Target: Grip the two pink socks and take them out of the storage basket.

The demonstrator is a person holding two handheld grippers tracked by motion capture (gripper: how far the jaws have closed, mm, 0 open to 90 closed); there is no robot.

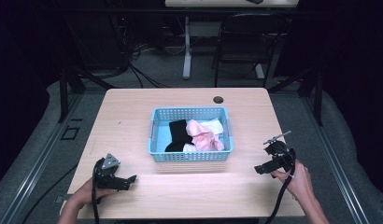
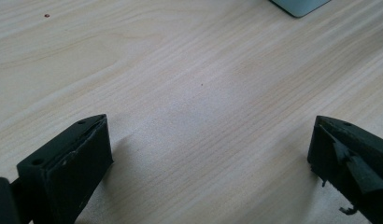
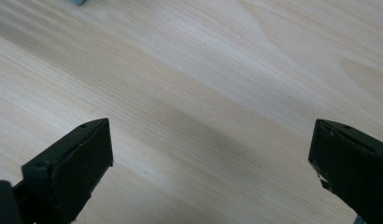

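Near the table's front edge, toward its left corner, the left gripper [image 1: 128, 180] rests in a person's hand, jaws wide apart over bare wood and holding nothing. Midway across, nearer the back edge, a light blue basket [image 1: 190, 156] holds a black garment [image 1: 178, 135], a crumpled pink one [image 1: 203, 136] and something white [image 1: 213, 125]. By the right edge, the right gripper [image 1: 258, 169] also gapes empty, well apart from the basket. Judging by this, nothing has been lifted out yet; all the clothing is left to handle.
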